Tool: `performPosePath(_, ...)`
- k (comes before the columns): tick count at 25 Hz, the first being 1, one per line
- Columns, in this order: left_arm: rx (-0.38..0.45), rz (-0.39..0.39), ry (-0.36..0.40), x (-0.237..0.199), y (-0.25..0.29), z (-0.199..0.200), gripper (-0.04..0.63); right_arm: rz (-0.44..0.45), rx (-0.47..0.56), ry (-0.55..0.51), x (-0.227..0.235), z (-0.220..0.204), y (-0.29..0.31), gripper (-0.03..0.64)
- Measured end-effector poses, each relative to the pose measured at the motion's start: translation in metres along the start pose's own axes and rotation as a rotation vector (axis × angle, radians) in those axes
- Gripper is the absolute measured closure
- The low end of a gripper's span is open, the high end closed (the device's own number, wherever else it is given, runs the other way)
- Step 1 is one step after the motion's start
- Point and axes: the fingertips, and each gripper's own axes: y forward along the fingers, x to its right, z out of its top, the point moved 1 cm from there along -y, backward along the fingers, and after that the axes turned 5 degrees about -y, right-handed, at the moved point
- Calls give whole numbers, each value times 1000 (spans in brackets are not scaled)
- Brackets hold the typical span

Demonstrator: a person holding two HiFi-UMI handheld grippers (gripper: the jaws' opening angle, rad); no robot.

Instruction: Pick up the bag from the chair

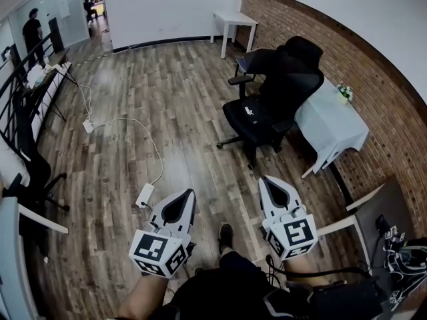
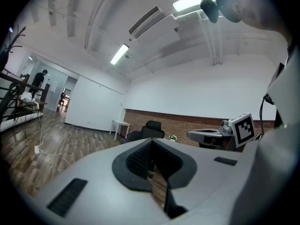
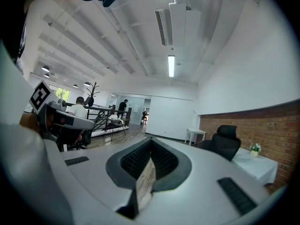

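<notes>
A black office chair [image 1: 267,109] stands on the wood floor ahead and to the right, beside the brick wall. A black bag [image 1: 293,69] seems to rest against its backrest; black on black, its outline is hard to separate. A white tag lies on the seat. My left gripper [image 1: 189,193] and right gripper [image 1: 267,181] are held side by side well short of the chair, both shut and empty. The chair [image 2: 152,129] shows far off in the left gripper view past the shut left gripper [image 2: 151,143]. In the right gripper view, the chair [image 3: 227,142] sits beyond the shut right gripper [image 3: 150,146].
A white-covered table [image 1: 333,125] with a small plant [image 1: 345,91] stands right of the chair. A small white table [image 1: 233,22] is at the far wall. A power strip [image 1: 145,193] and cable lie on the floor left of me. A person [image 1: 31,29] stands far left by a railing.
</notes>
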Motion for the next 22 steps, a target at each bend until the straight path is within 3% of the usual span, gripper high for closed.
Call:
performPosePath(10, -4, 67, 30, -38, 59, 13, 594, 44, 50, 9, 38, 3, 76, 604)
performPosePath(22, -22, 97, 55, -54, 173, 26, 594, 35, 75, 45, 129, -6, 146, 604)
